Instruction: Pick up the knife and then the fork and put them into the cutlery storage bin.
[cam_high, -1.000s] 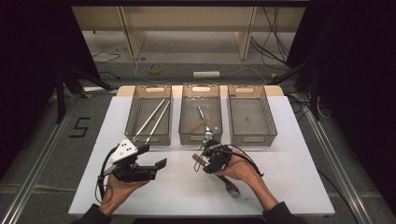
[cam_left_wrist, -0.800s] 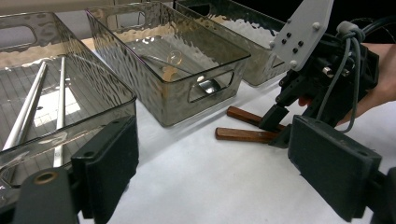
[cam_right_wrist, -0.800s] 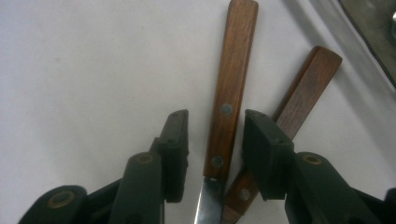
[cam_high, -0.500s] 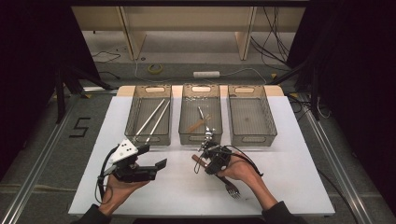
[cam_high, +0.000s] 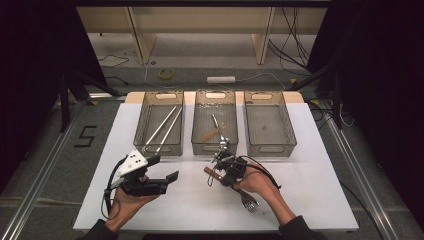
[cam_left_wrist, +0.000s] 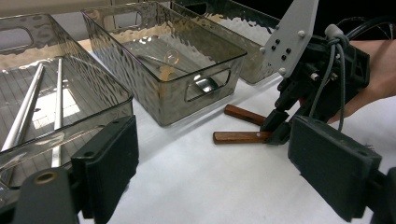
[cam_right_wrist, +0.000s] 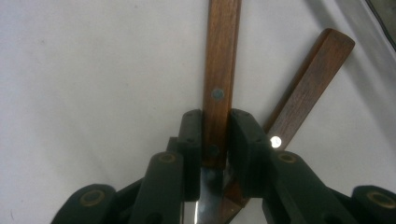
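Observation:
Two wooden-handled utensils lie crossed on the white table in front of the middle tray. In the right gripper view my right gripper (cam_right_wrist: 215, 135) has its pads pressed on both sides of the upright handle (cam_right_wrist: 218, 70). Its jaws have just been closing with that handle between them. The second handle (cam_right_wrist: 308, 84) slants away to the right, untouched. In the high view the right gripper (cam_high: 220, 167) points left, and fork tines (cam_high: 248, 201) stick out below the hand. My left gripper (cam_high: 165, 170) is held open at the left, nothing between its jaws.
Three clear trays stand in a row at the back: the left tray (cam_high: 145, 122) holds two metal rods (cam_high: 164, 127), the middle tray (cam_high: 197, 125) a utensil (cam_high: 214, 125), and the right tray (cam_high: 287, 125) nothing. The table's front edge is near both forearms.
Both hands stay where they were. The right gripper's jaws look slightly narrower around the wooden handle.

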